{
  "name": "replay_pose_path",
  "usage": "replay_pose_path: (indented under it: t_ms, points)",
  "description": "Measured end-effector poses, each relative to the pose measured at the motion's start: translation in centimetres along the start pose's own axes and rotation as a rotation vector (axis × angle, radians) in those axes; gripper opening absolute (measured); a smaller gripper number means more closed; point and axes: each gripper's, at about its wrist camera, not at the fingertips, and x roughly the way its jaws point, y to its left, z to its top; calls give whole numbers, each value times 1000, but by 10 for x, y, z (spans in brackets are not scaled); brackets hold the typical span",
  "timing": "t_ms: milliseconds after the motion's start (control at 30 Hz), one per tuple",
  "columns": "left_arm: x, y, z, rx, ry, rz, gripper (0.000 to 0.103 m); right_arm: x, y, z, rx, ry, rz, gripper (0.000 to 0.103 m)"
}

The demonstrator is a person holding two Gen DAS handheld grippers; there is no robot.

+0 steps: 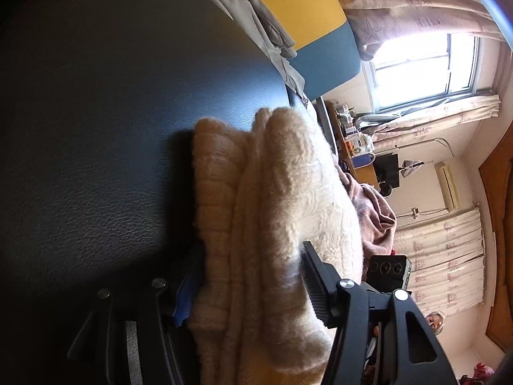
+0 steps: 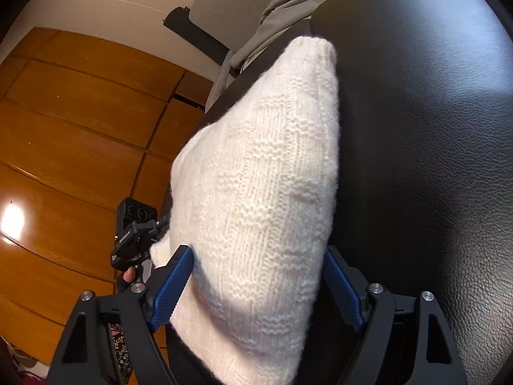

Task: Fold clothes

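Observation:
A cream knitted sweater (image 1: pixel 282 211) is bunched in thick folds against a black leather surface (image 1: pixel 96 128). My left gripper (image 1: pixel 247 285) is shut on the sweater, its black finger (image 1: pixel 315 288) pressed into the wool. In the right wrist view the same sweater (image 2: pixel 256 199) fills the space between the blue pads (image 2: pixel 174 285) of my right gripper (image 2: pixel 256 288), which is shut on it. The sweater's ribbed end points away along the black leather surface (image 2: pixel 416 128). The other gripper's camera (image 2: pixel 134 234) shows just left of the sweater.
A grey garment (image 1: pixel 256 22) lies along the far edge of the black surface, with a yellow and blue panel (image 1: pixel 311 22) behind it. A pink cloth (image 1: pixel 372 211) lies past the sweater. Wooden floor (image 2: pixel 73 134) lies left of the surface in the right wrist view.

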Motion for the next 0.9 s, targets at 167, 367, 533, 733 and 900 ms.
replay_pose_path:
  t_ms: [167, 367, 533, 733, 900]
  points:
    - [5, -7, -3, 29, -15, 27, 55, 2, 1, -1, -19, -3, -21, 80]
    - [5, -21, -17, 82, -61, 76, 45, 2, 1, 0, -33, -22, -43, 63]
    - [-5, -33, -29, 123, -99, 97, 35, -6, 8, -1, -47, -51, -63, 56]
    - [-45, -24, -48, 134, -194, 118, 33, 5, 46, 3, -193, -9, -103, 52]
    - [-108, 18, -64, 45, -310, 173, 33, 60, 83, 10, -306, 116, -87, 52]
